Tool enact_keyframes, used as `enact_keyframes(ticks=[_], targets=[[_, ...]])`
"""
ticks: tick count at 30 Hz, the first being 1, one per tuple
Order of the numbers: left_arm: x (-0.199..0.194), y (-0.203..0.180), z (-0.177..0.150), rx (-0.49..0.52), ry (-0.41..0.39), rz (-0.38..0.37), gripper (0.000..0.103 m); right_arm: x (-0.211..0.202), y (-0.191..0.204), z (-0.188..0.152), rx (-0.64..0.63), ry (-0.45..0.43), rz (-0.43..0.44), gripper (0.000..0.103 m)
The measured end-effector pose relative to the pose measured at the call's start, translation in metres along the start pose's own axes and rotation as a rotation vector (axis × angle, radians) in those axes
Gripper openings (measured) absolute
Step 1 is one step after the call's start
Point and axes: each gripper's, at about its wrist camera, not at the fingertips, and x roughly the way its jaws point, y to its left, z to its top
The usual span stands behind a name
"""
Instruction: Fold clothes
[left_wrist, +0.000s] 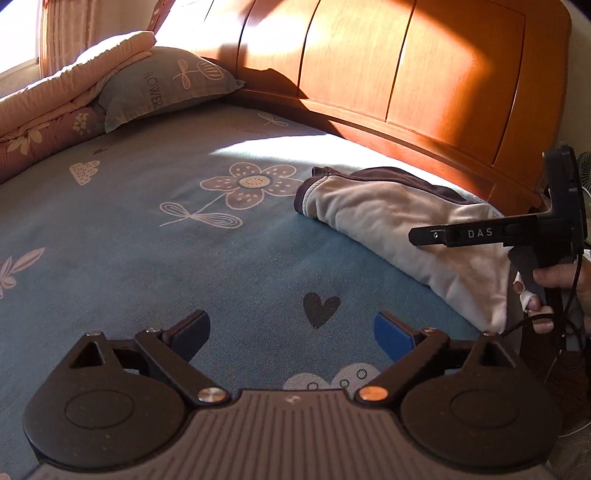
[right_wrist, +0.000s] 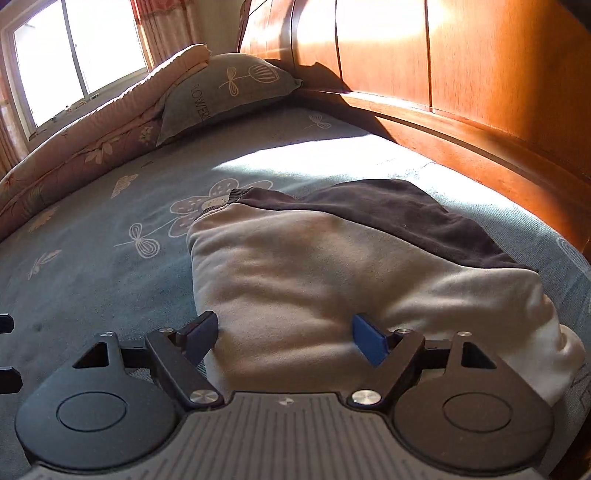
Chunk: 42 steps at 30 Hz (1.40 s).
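Note:
A folded cream garment with dark brown trim (left_wrist: 399, 225) lies on the blue bedsheet near the wooden headboard. In the right wrist view the same garment (right_wrist: 314, 273) fills the middle, its brown part at the far side. My left gripper (left_wrist: 291, 334) is open over bare sheet, well left of the garment, with nothing between its blue pads. My right gripper (right_wrist: 284, 338) is open just above the garment's near edge, touching nothing that I can see. From the left wrist view, the right gripper's body (left_wrist: 517, 236) hovers over the garment, held by a hand (left_wrist: 550, 291).
The blue flower-print bedsheet (left_wrist: 147, 240) spreads wide to the left. A grey-blue pillow (left_wrist: 162, 85) and a folded pink quilt (left_wrist: 55, 96) lie at the far left. The wooden headboard (left_wrist: 424, 74) runs along the back. A window (right_wrist: 55, 62) is at the far left.

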Motion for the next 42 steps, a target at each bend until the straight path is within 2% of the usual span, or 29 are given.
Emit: enact_keyframes(ticks=[4, 10, 14, 16, 24, 29, 36, 42], targets=[[-0.016, -0.003, -0.01, -0.022, -0.064, 0.021, 0.096, -0.023, 0.011, 0.0, -0.002, -0.032, 0.013, 0.088], [-0.036, -0.018, -0.008, 0.068, -0.102, 0.069, 0.099, -0.01, 0.019, -0.013, 0.009, 0.063, 0.003, 0.088], [-0.054, -0.03, -0.009, 0.124, -0.129, 0.091, 0.1, -0.044, 0.025, -0.016, 0.013, 0.04, 0.013, 0.089], [-0.06, -0.034, -0.009, 0.128, -0.126, 0.081, 0.1, -0.063, 0.028, -0.021, 0.011, 0.041, 0.001, 0.093], [-0.08, -0.051, -0.014, 0.04, -0.073, 0.057, 0.1, -0.127, 0.032, -0.05, 0.032, 0.053, -0.048, 0.097], [-0.102, -0.059, -0.021, -0.002, -0.083, 0.053, 0.1, -0.155, 0.041, -0.065, 0.027, 0.064, -0.069, 0.103], [-0.124, -0.072, -0.034, 0.056, -0.035, 0.081, 0.1, -0.189, 0.063, -0.082, 0.012, 0.061, -0.068, 0.103], [-0.143, -0.073, -0.043, 0.042, -0.031, 0.085, 0.1, -0.207, 0.08, -0.1, 0.009, 0.069, -0.098, 0.103]])
